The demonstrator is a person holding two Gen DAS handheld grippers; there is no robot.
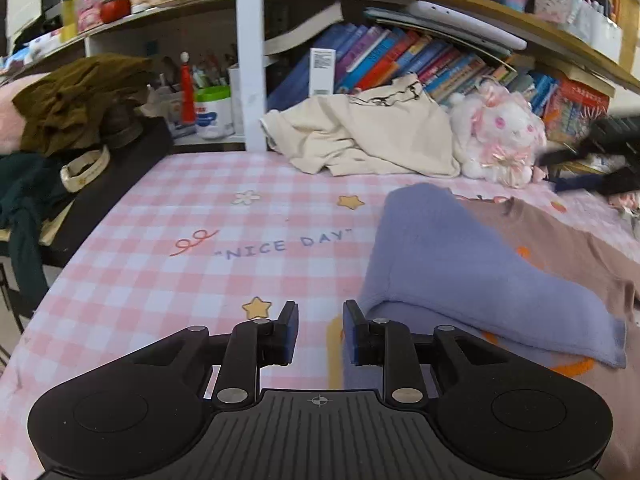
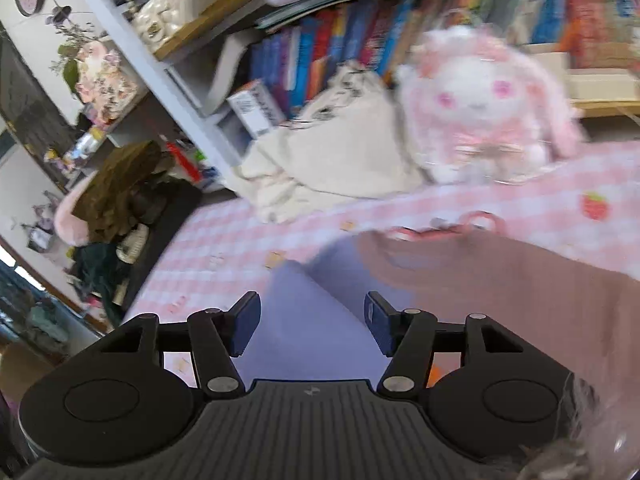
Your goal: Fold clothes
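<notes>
The left tongs stand narrowly parted with nothing between the pads, low over the pink checked tabletop, just left of the garment's near corner. The right tongs stand wider, also empty, above the lavender fabric. No earlier view is given, so only these states can be told.

The garment lies at the right of the tabletop: a lavender half turned over a brown half that carries an orange print. It looks like light, soft knit, limp and slightly grippy rather than slippery, nothing fragile. It will likely sag and drag if lifted by one point, so a pinch on the doubled near edge with one tongs and on the far corner with the other seems the safest hold.

The cloth on the tabletop is printed with stars, a flower and "NICE DAY"; being loose cloth, it may get pinched along with the garment. On the far left sits a heap of olive and dark green clothes. Farther right, at the back, lie a cream garment and a white-and-pink plush rabbit, under crowded bookshelves.
</notes>
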